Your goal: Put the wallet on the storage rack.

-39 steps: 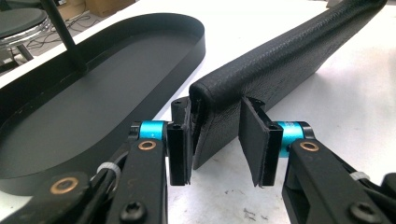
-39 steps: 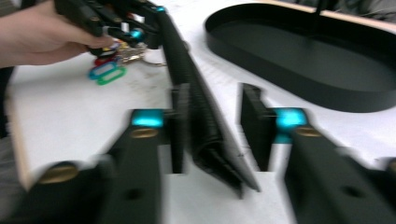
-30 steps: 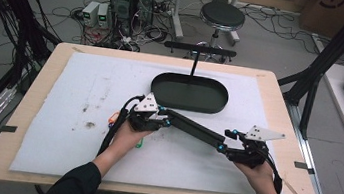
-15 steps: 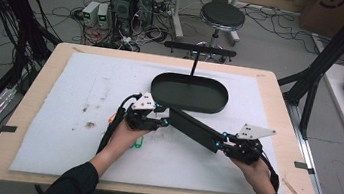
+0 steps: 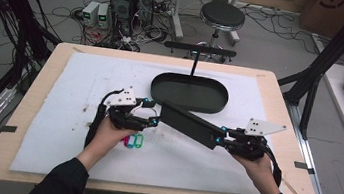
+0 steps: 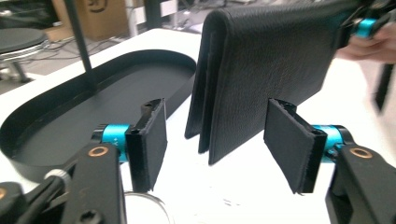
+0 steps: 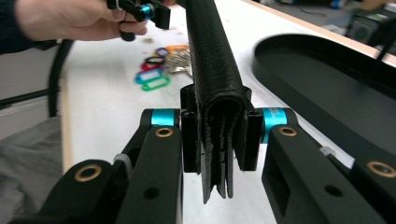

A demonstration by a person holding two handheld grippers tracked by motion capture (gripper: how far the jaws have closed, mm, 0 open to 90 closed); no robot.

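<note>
- Tabletop (image 5: 280, 98): wood, covered with a white mat (image 5: 55, 127) that has dirty specks on its left part.
- Tray (image 5: 189, 93): black oval, sits at the mat's far centre; a thin black post rises at its far rim.
- Wallet (image 5: 187, 124): long black leather, folded, held off the mat just on the near side of the tray, running lengthwise between the two grippers. In the left gripper view it stands on edge with its layered end toward the camera (image 6: 261, 70).
- Right hand-held gripper (image 5: 222, 137): jaws pressed on the wallet's right end, pinching the folded layers between the pads; this is plain in the right gripper view (image 7: 219, 135). Grey plate on top, person's hand behind it.
- Left hand-held gripper (image 5: 153, 119): jaws spread, wallet's left end sits in the gap with neither pad touching it in the left gripper view (image 6: 215, 144).
- Key tags (image 5: 133, 141): small bunch of coloured plastic tags on the mat, just near side of the left gripper; blue, green, red and orange ones show in the right gripper view (image 7: 156, 70).
</note>
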